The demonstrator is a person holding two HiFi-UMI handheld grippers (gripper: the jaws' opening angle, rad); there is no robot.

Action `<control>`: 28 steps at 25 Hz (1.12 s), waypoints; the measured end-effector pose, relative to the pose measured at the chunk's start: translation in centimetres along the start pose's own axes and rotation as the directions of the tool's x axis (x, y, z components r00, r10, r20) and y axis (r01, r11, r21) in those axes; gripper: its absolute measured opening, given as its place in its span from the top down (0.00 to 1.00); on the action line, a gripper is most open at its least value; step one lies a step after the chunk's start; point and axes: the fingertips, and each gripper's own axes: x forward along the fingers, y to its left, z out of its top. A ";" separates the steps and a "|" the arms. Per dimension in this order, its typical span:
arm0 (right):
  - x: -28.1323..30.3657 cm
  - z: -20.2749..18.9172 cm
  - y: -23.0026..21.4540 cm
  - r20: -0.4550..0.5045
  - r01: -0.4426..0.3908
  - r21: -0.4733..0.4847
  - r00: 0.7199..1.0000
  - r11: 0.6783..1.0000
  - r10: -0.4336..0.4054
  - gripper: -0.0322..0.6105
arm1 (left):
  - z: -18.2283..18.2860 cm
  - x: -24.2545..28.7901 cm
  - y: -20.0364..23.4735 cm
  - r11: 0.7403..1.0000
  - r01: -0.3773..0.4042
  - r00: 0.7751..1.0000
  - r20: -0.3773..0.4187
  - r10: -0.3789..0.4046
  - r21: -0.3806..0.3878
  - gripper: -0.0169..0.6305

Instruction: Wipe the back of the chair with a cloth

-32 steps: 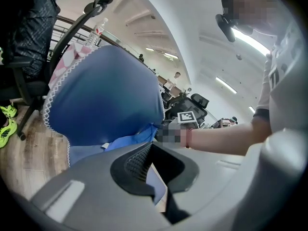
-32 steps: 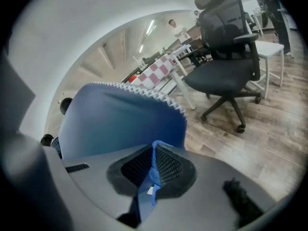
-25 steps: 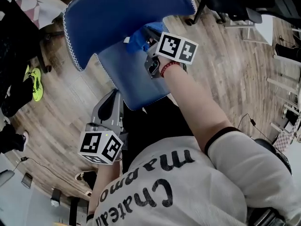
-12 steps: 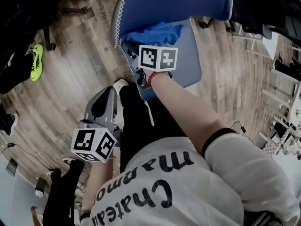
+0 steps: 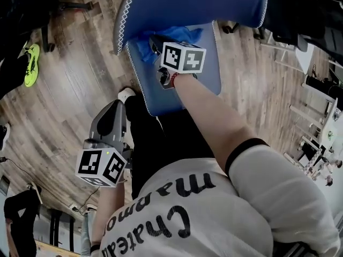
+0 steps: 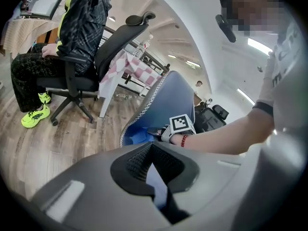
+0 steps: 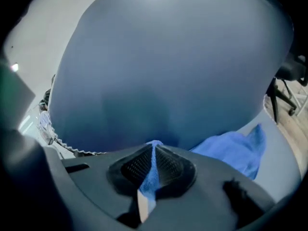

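We swept the right gripper (image 5: 155,40), clamped on the crumpled blue cloth (image 5: 142,50), from the right side of the blue padded chair back (image 5: 193,4) toward its white-stitched left edge. The cloth, bunched beside the gripper at first, then fanned out above it, ended low at the back's left corner. Our head turned, shifting the chair rightward in view.

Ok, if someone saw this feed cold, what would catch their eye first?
The big blue chair back filling the top of the head view, with the right tongs pinching a blue cloth at its base. Next, the left tongs, shut and empty, hanging low over the wood floor.
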 end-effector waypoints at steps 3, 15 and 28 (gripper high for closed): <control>-1.6 2.1 -4.7 0.047 0.056 0.034 0.997 0.998 -0.057 0.91 | -0.9 1.7 -2.0 1.000 0.009 1.000 -0.011 -0.009 -0.003 0.97; -9.9 7.0 -19.3 0.138 0.161 0.088 0.975 0.983 -0.172 0.91 | -2.8 8.8 -11.1 0.998 0.040 0.999 -0.030 -0.039 0.038 0.97; -25.2 10.0 -25.9 0.381 0.187 0.318 0.872 0.930 -0.306 0.91 | -2.5 7.7 -20.2 0.970 0.145 0.989 -0.044 -0.139 0.196 0.97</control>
